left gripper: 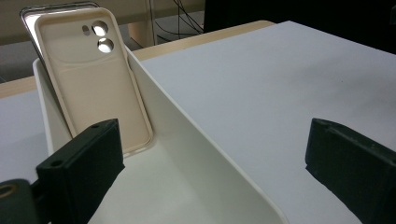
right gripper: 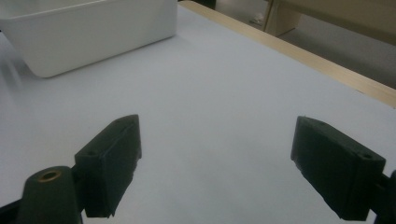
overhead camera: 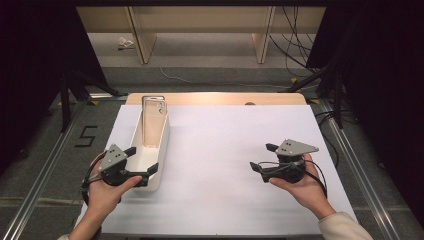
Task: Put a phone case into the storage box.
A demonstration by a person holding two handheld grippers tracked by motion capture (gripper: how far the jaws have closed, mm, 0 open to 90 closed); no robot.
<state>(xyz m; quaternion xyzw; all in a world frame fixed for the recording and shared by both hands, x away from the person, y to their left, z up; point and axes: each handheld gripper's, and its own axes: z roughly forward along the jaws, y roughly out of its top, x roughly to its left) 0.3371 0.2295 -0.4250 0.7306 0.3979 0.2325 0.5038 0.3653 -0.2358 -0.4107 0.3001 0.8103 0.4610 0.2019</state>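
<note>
Case (left gripper: 91, 79) upright in bin (left gripper: 196, 140), ahead of left gripper (left gripper: 210, 163); jaws apart, empty, straddling bin wall.

Dimly lit at the dark upper corners of the high view, brightest on the matte white table sheet (overhead camera: 225, 150) at centre. Glared on the glossy beige phone case (left gripper: 88, 70) at upper left. Blurred on near black jaws in both gripper views.

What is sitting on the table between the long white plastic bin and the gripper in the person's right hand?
Nothing: in the high view, bare white table stretches from the white plastic bin to the right gripper.
</note>
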